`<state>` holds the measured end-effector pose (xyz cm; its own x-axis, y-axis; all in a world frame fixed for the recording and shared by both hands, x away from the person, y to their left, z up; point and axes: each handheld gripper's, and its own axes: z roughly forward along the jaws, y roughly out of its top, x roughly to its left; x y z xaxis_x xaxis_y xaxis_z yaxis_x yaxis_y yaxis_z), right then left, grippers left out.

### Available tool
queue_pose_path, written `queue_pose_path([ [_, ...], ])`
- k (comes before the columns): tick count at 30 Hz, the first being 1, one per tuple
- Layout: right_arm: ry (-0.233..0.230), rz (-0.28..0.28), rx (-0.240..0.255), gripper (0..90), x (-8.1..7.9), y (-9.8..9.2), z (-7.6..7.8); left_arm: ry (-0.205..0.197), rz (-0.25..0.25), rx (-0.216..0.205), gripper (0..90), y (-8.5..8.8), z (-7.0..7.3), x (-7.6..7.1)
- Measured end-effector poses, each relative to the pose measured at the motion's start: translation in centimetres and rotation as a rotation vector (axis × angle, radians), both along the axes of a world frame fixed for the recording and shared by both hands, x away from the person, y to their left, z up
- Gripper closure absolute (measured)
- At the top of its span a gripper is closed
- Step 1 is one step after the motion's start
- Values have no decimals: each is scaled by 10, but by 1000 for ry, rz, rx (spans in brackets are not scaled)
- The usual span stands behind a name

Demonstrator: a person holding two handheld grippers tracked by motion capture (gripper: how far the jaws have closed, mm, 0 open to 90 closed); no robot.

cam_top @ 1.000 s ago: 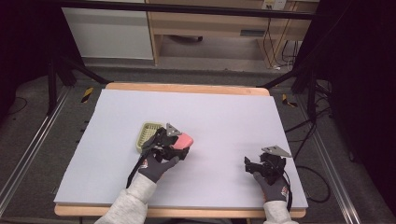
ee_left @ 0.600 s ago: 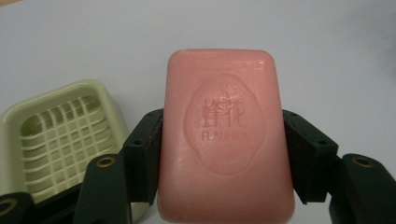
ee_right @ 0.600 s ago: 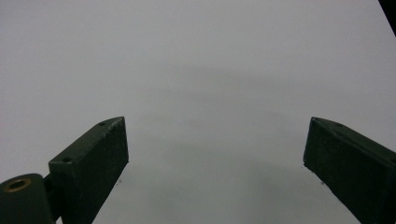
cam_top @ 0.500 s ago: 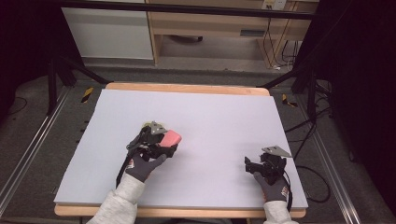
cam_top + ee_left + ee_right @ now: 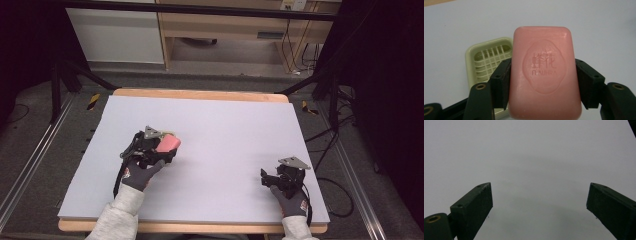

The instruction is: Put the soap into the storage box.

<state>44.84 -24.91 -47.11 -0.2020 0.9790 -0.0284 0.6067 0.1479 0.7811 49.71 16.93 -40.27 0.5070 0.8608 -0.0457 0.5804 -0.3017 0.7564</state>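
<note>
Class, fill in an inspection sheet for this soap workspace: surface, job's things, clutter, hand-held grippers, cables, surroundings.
Surface: pale sheet over a wooden table.
Job's things: pink soap bar, embossed face up; pale green slatted soap dish beneath and behind it, empty.
Clutter: nothing seen.
Grippers: left hand-held gripper clamps the soap by its sides; right hand-held gripper open over bare sheet.
Cables: black cable trails off the table's right edge; more by the stand.
Surroundings: dark floor, wooden cabinet behind.
</note>
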Motion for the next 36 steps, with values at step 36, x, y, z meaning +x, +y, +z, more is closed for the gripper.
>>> queue_pose_path([
  [36,-2,2,-5,69,2,1,-1,38,95,16,371,16,-22,37],
])
